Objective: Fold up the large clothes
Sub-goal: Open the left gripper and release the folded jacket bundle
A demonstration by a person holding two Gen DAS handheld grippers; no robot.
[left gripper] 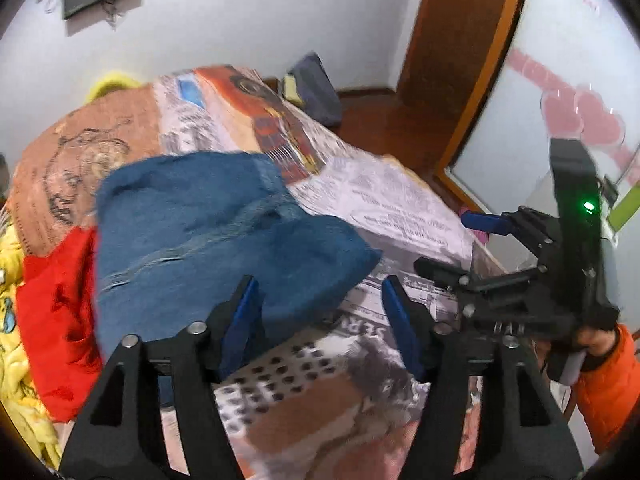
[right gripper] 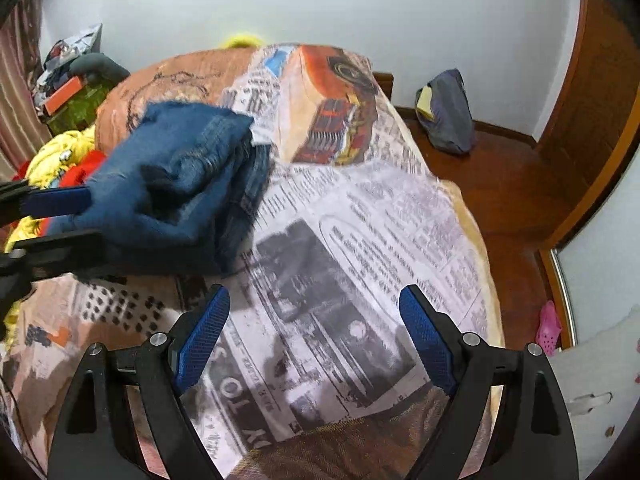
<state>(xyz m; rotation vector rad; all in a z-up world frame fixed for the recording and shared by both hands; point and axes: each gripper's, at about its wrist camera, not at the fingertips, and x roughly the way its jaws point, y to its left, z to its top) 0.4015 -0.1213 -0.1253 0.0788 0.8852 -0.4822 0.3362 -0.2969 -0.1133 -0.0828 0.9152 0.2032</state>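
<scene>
A folded blue denim garment [left gripper: 208, 232] lies on the bed's newspaper-print cover [left gripper: 384, 196]. My left gripper [left gripper: 320, 312] is open just in front of its near edge, the left finger [left gripper: 240, 320] overlapping the denim, nothing held. In the right wrist view the denim [right gripper: 176, 176] sits at the left, with the left gripper's blue pad [right gripper: 56, 202] at its side. My right gripper [right gripper: 316, 340] is open and empty above the cover [right gripper: 360, 240], to the right of the denim. It also shows in the left wrist view [left gripper: 468, 244], held by a hand in an orange sleeve.
A red garment [left gripper: 52, 320] and yellow cloth [left gripper: 16, 360] lie left of the denim. A grey bag [right gripper: 448, 116] stands on the wooden floor [right gripper: 500, 184] by the wall. A wooden door frame [left gripper: 448, 60] and a pink shoe [right gripper: 548, 328] are on the right.
</scene>
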